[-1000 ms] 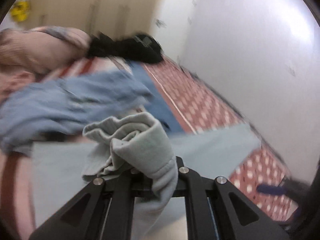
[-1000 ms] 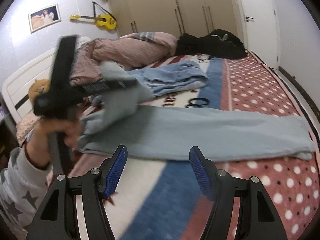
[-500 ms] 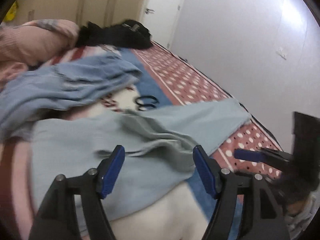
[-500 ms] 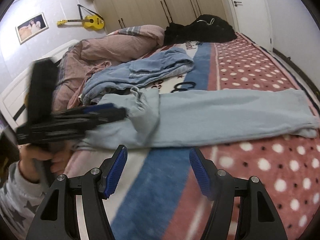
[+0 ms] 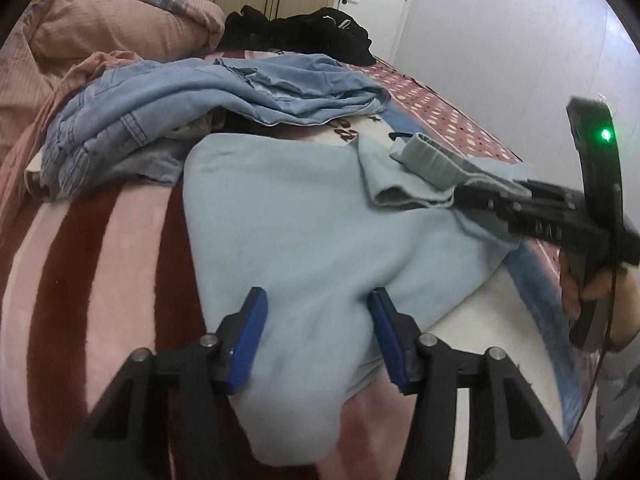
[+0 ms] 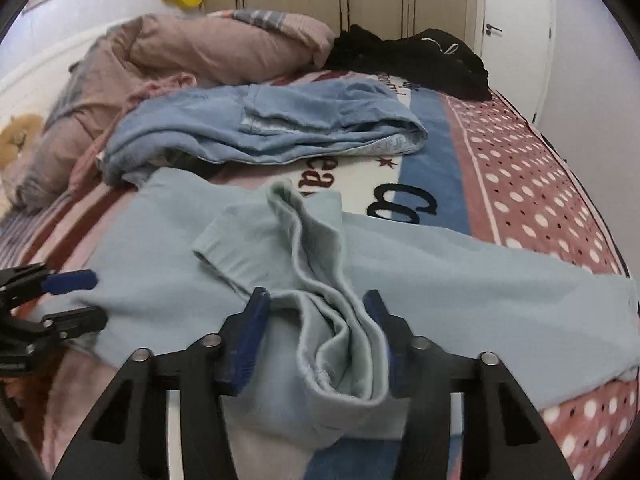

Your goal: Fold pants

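Note:
Pale blue sweatpants (image 5: 304, 216) lie spread across the bed, also seen in the right wrist view (image 6: 460, 276). My left gripper (image 5: 316, 336) is open, its blue pads over the near waist end of the pants. My right gripper (image 6: 316, 340) stands open around a bunched fold of the pants, with cloth between its fingers. In the left wrist view the right gripper (image 5: 472, 196) sits at the right, at a grey ribbed cuff (image 5: 428, 158). In the right wrist view the left gripper (image 6: 76, 296) shows at the left edge.
A rumpled denim-blue garment (image 6: 272, 124) lies just behind the pants. Behind it are a pink duvet (image 6: 208, 48) and a black pile (image 6: 416, 60). The bed cover (image 6: 532, 184) is red with white dots on the right. A wall and door stand at the far right.
My left gripper has let go of the bunched cloth, opened and dropped to the waist end. My right gripper has moved in over the dropped fold, which now lies between its fingers.

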Demonstrator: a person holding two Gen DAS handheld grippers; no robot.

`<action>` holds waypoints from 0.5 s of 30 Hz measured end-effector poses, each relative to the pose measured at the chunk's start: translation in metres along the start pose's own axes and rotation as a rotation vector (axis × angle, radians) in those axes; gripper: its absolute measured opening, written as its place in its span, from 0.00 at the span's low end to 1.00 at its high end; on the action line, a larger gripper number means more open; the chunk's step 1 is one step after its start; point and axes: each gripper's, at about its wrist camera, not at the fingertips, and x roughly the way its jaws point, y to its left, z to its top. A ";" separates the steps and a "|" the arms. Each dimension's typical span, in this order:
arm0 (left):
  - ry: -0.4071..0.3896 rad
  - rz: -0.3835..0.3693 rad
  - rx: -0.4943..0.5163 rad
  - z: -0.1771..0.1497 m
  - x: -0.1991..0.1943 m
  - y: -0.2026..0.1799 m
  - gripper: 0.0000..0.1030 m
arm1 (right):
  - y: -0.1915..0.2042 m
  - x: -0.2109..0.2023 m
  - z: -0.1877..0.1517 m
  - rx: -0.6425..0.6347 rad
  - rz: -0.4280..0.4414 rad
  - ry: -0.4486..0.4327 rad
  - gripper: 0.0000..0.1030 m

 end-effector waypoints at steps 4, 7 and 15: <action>-0.004 0.008 0.013 -0.003 -0.003 0.002 0.46 | -0.027 -0.003 0.001 0.120 -0.095 -0.023 0.23; -0.004 0.007 0.013 -0.005 -0.003 0.004 0.46 | -0.053 0.000 -0.001 0.171 -0.157 0.012 0.23; -0.005 0.008 -0.005 -0.010 -0.006 0.010 0.45 | -0.044 -0.019 0.005 0.144 -0.047 -0.034 0.65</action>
